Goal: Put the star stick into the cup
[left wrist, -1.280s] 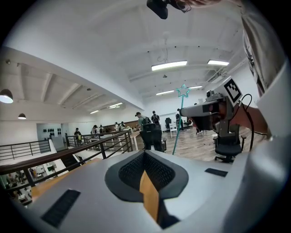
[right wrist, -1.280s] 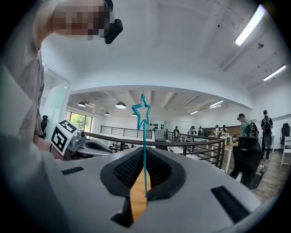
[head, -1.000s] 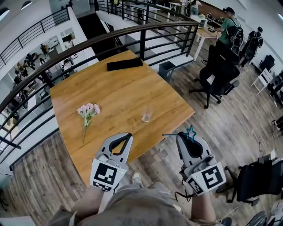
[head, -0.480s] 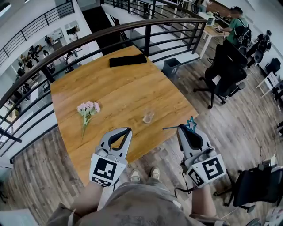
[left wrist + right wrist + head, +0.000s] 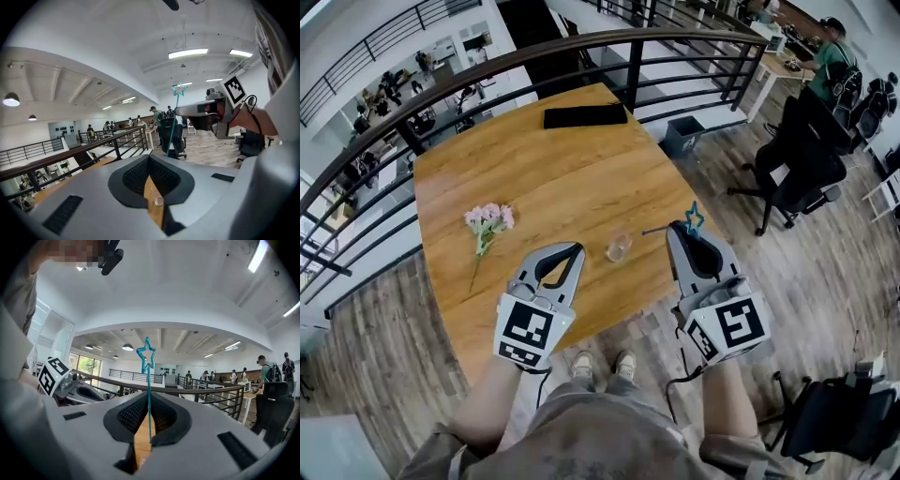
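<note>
right claw (image 5: 148, 397) pinching star stick (image 5: 148, 376), cup (image 5: 619, 247) nearby

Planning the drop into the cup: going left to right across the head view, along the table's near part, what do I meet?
pink flowers → left gripper → cup → star stick

On the table (image 5: 562, 178), the cup (image 5: 619, 247) stands near the front edge, between the left gripper (image 5: 569, 250) and the right gripper (image 5: 680, 229). The star stick (image 5: 694, 220) sits between the right gripper's jaws, just right of the cup. A flower bunch (image 5: 487, 223) lies left of the cup, and a flat case (image 5: 585, 115) lies at the far edge. A railing (image 5: 534, 52) runs behind the table, with a bin (image 5: 682, 136) on the floor to the right.
</note>
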`<act>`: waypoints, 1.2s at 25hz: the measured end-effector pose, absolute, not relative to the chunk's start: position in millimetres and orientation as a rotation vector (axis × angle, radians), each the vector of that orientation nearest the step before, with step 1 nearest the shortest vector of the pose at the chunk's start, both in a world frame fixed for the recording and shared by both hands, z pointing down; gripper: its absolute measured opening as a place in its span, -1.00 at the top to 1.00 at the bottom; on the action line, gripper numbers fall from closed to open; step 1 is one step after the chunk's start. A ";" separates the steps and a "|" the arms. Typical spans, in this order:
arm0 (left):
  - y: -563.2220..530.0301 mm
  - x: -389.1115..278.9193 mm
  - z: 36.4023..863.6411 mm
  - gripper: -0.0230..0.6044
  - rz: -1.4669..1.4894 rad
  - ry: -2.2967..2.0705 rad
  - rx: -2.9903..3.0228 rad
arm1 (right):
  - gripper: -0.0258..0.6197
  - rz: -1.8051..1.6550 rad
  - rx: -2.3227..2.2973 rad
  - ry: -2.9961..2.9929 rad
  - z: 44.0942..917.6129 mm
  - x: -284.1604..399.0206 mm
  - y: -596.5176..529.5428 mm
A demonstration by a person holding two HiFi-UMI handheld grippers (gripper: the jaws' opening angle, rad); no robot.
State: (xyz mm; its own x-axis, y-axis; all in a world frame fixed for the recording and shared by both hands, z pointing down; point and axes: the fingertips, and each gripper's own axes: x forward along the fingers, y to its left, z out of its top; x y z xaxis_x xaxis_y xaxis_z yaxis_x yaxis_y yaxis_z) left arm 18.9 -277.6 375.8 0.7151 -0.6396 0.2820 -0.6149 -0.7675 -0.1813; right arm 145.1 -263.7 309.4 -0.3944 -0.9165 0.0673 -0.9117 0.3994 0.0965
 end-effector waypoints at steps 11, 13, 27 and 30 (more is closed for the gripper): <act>-318.8 39.0 448.3 0.88 -0.673 1.127 -2.923 | 0.79 0.309 1.505 -2.528 435.6 141.3 -341.0; -322.6 39.6 464.7 0.88 -0.720 1.140 -2.933 | 0.79 0.386 1.482 -2.511 463.3 139.7 -348.5; -311.2 30.4 533.1 0.88 -0.917 1.202 -3.033 | 0.79 0.652 1.350 -2.417 574.2 128.5 -359.9; -311.3 34.1 536.2 0.88 -0.903 1.223 -3.067 | 0.43 0.677 1.336 -2.395 576.7 129.4 -357.5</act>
State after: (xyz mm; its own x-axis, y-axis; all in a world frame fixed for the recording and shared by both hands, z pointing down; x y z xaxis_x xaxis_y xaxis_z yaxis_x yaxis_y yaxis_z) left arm 34.1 -311.3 536.2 0.6135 -0.5540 0.5628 -0.7007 -0.7105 0.0644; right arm 129.4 -357.5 576.7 -0.5142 -0.7074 0.4850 -0.8566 0.4519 -0.2491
